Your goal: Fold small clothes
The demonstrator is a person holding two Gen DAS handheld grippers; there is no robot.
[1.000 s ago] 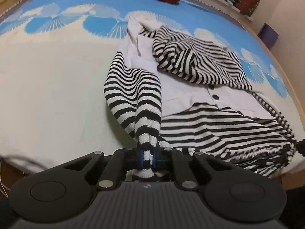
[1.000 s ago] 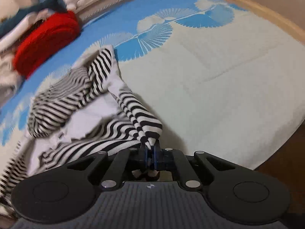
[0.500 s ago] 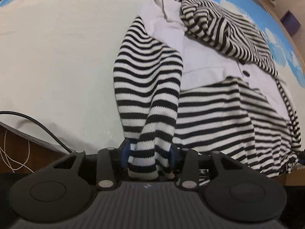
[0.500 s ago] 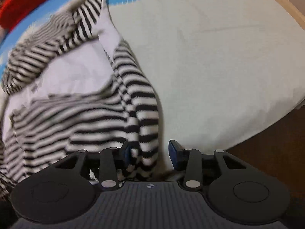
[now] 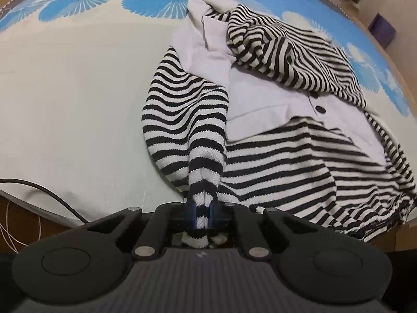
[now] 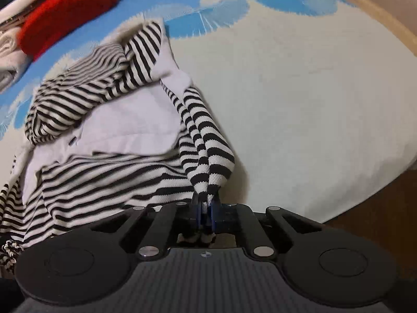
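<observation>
A black-and-white striped top with a white shirt front [image 5: 260,96] lies crumpled on a pale bedspread; it also shows in the right wrist view [image 6: 125,120]. My left gripper [image 5: 202,215] is shut on the cuff of one striped sleeve [image 5: 192,130], which rises from the bed to the jaws. My right gripper [image 6: 206,214] is shut on the cuff of the other striped sleeve [image 6: 203,143]. Both cuffs are bunched between the blue pads near the bed's front edge.
The bedspread [image 5: 65,91] is pale with blue fan prints at the back. A red garment [image 6: 67,7] and folded pale clothes [image 6: 7,47] lie at the far side. A dark cable [image 5: 39,187] and thin white wires hang by the bed's front edge.
Half a second ago both grippers stood open around the sleeve cuffs, low over the bed. Now both are shut on the cuffs again and lifted a little.
</observation>
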